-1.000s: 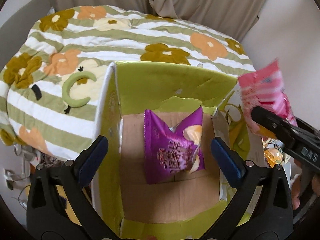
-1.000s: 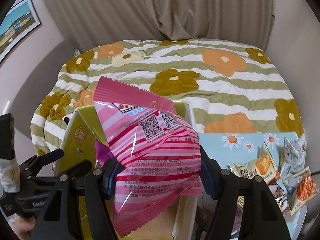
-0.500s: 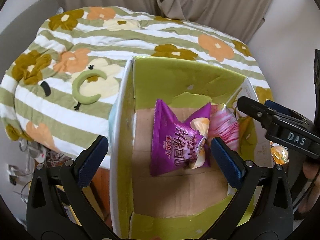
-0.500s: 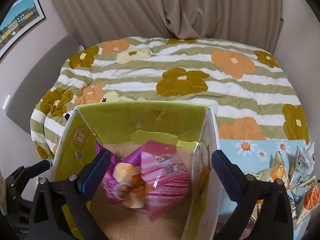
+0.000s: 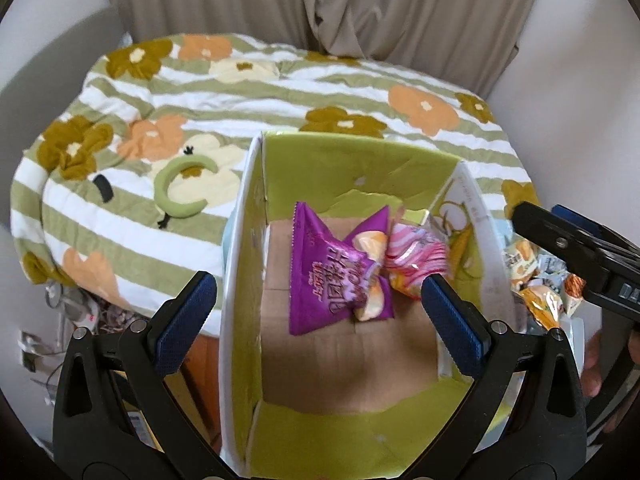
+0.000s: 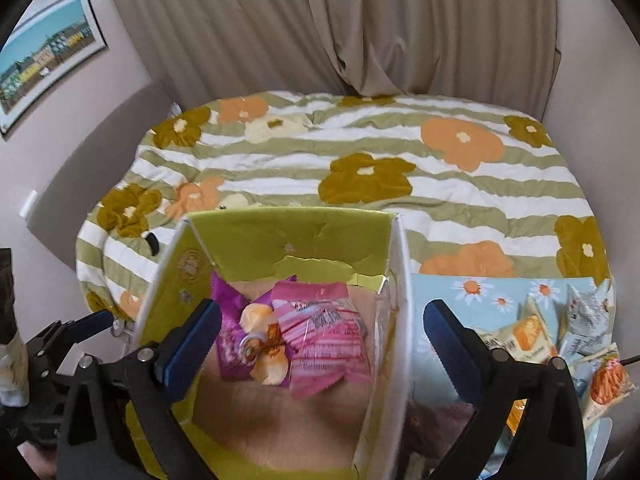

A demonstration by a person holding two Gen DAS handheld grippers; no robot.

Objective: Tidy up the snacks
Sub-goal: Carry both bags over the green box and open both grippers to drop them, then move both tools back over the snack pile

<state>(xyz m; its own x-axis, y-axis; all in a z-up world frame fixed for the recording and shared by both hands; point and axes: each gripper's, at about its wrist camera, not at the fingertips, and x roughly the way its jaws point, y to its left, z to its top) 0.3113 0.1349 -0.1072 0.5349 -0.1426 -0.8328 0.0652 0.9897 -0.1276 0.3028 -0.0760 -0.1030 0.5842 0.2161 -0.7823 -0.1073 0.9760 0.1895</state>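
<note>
Open green cardboard box w/ white outer walls (image 5: 240,264) stands at the edge of a bed covered by a green-and-white striped quilt w/ orange and brown flowers (image 5: 248,92). Inside, on the brown cardboard floor toward 12 o'clock, lies a purple foil snack bag (image 5: 328,276); a pink-and-white striped snack bag (image 5: 416,252) lies touching it at its 3 o'clock side, partly overlapping in the right wrist view.

Left gripper (image 5: 318,312) hangs over the box, jaws wide apart, nothing between the blue pads. Right gripper (image 6: 320,340) also over the box, jaws spread wide and empty; they have just been opening, and the pink bag sits loose below them in the box, not clamped. Its right-hand finger (image 6: 452,344) stands outside the box's right wall.

At 3 o'clock of the box, a light-blue daisy-print cloth (image 6: 440,292) carries a heap of small snack packets, orange, white and silver (image 6: 560,332), well apart from the box contents. A green crescent-shaped cushion thing (image 5: 180,192) rests on the quilt at 9–10 o'clock of the box. Beige curtain (image 6: 360,24) at 12 o'clock; framed picture (image 6: 48,48) on the wall at 10 o'clock.
</note>
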